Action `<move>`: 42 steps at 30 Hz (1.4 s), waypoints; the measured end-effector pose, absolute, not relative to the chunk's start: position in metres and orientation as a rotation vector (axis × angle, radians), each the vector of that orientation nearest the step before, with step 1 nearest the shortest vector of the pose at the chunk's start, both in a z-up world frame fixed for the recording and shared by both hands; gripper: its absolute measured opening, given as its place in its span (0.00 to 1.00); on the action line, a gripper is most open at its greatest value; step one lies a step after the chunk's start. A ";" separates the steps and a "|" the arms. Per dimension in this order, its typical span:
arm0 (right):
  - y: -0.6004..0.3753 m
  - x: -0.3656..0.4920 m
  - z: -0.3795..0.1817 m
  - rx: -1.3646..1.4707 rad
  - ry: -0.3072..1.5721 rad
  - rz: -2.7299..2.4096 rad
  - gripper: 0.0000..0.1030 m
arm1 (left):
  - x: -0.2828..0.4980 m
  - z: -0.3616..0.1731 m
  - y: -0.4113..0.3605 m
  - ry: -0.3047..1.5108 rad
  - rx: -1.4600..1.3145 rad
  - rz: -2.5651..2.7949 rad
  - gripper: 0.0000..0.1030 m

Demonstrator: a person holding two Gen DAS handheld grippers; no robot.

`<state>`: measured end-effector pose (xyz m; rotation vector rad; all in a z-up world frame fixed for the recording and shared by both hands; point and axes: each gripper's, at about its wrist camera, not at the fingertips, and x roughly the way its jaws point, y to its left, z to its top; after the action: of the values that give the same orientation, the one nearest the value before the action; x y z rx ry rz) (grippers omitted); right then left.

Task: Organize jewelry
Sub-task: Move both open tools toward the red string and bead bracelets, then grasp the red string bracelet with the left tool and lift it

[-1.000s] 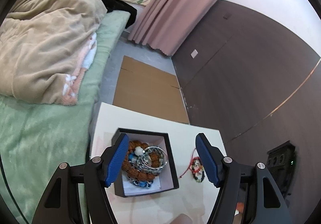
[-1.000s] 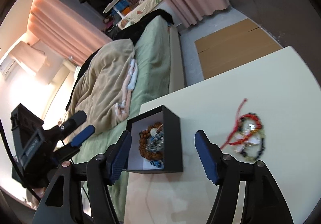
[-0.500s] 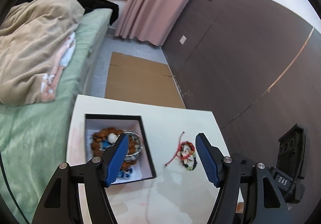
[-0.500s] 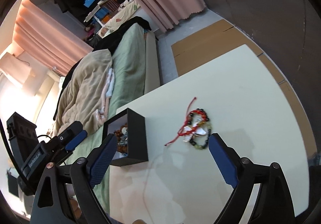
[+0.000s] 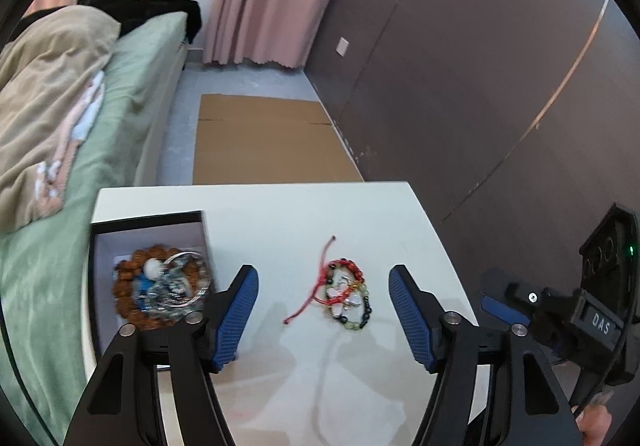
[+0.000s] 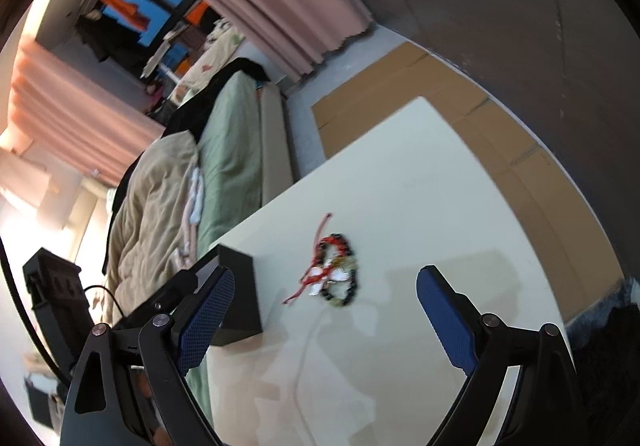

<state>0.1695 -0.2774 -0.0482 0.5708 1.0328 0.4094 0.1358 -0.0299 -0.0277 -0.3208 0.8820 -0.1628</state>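
Note:
A small pile of bead bracelets with a red cord point(image 5: 344, 292) lies on the white table point(image 5: 304, 214); it also shows in the right wrist view point(image 6: 334, 273). A black jewelry box point(image 5: 148, 222) at the table's left holds a brown bead bracelet, a silver bangle and other pieces point(image 5: 160, 286); in the right wrist view only its outer wall point(image 6: 240, 294) shows. My left gripper point(image 5: 324, 312) is open and empty, above the table just short of the pile. My right gripper point(image 6: 324, 320) is open and empty, also short of the pile.
A bed with green sheet and beige blanket point(image 5: 60, 94) runs along the table's left. Flat cardboard point(image 5: 268, 142) lies on the floor beyond the table. A dark wall point(image 5: 460, 66) stands on the right. The right gripper's body point(image 5: 560, 310) shows at the left view's right edge.
My left gripper has swung right, from over the box to facing the bracelet pile. My right gripper has opened wider and turned so the pile sits between its fingers.

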 end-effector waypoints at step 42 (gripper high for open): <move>-0.337 0.209 -0.066 0.620 1.134 0.235 0.75 | 0.216 -0.099 -0.113 1.150 -0.159 -0.019 0.07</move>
<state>0.2091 -0.3366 -0.0663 0.6201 1.1341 0.2348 0.2158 -0.1129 -0.0987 -0.1585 1.1501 -0.0193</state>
